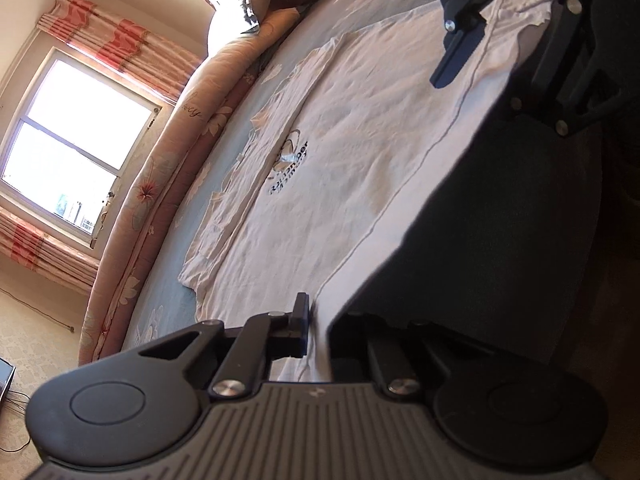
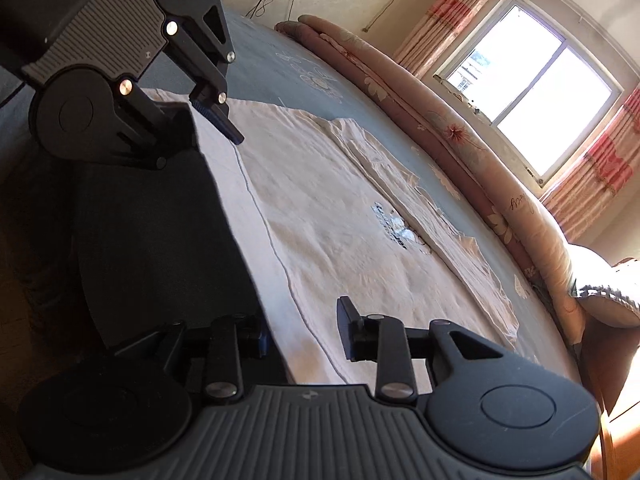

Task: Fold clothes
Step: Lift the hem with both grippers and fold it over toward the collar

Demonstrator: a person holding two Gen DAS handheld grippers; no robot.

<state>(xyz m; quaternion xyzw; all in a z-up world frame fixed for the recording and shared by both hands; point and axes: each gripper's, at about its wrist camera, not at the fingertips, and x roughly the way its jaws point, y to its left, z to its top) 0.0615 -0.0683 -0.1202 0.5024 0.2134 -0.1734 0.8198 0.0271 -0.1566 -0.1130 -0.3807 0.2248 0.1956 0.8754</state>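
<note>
A white T-shirt point(image 1: 360, 128) with a dark printed logo point(image 1: 288, 164) lies flat on the blue bed sheet point(image 1: 160, 300), its far side folded inward. At the near edge of the bed, my left gripper point(image 1: 318, 334) is shut on the shirt's near edge. From the right wrist view it point(image 2: 224, 130) shows at the upper left, pinching that same edge. My right gripper point(image 2: 302, 332) stands open over the near edge of the shirt point(image 2: 340, 208), with cloth lying between its fingers but not pressed. It point(image 1: 476, 88) shows in the left wrist view at the top right.
A rolled pink floral quilt point(image 2: 460, 136) runs along the bed's far side. Past it are a window point(image 2: 532, 80) and striped curtains point(image 1: 120, 44). A pillow point(image 2: 608, 296) lies at the head end. The bed's near side point(image 2: 160, 220) drops off in dark shadow.
</note>
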